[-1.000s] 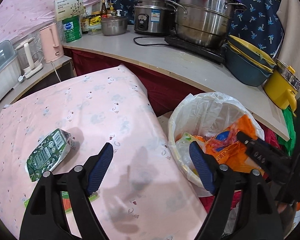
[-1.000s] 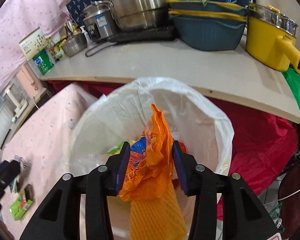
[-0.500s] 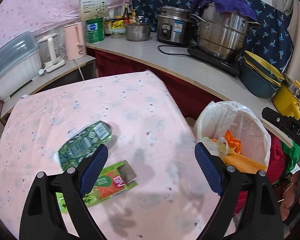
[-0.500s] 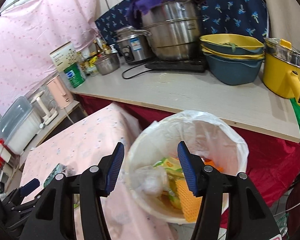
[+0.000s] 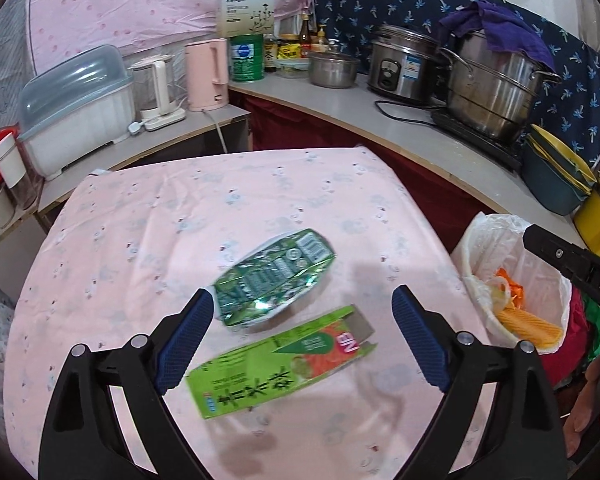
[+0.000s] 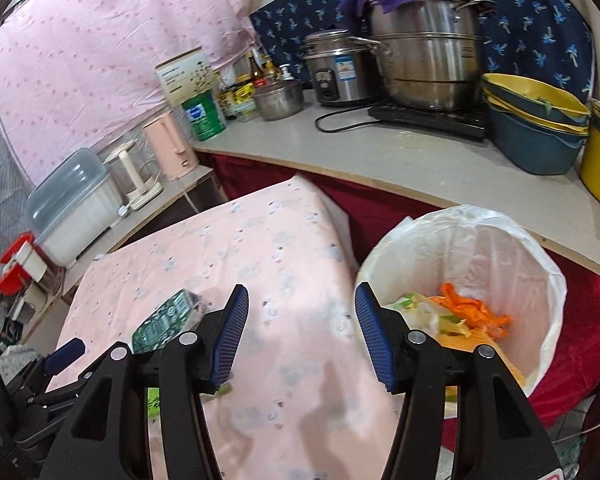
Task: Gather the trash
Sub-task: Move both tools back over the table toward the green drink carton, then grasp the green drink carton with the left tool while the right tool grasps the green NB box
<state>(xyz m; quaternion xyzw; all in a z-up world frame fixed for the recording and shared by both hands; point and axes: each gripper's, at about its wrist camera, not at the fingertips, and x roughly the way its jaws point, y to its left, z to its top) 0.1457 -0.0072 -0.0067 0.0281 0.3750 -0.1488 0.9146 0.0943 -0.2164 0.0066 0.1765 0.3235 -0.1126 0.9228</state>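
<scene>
Above the pink tablecloth [image 5: 284,184], the left gripper [image 5: 300,332] has just been opening and now stands spread wide, nothing pinched; between its fingers on the cloth lie a crumpled dark green wrapper [image 5: 272,276] and, nearer, a flattened light green carton [image 5: 280,372]. Over the table's edge the right gripper [image 6: 298,332] hangs with its jaws parted and empty. Just to its right stands the lined bin [image 6: 496,236], holding orange and yellow scraps [image 6: 468,312].

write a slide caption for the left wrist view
Open left gripper hovers over a dark green pouch and a light green carton on the pink tablecloth.
</scene>
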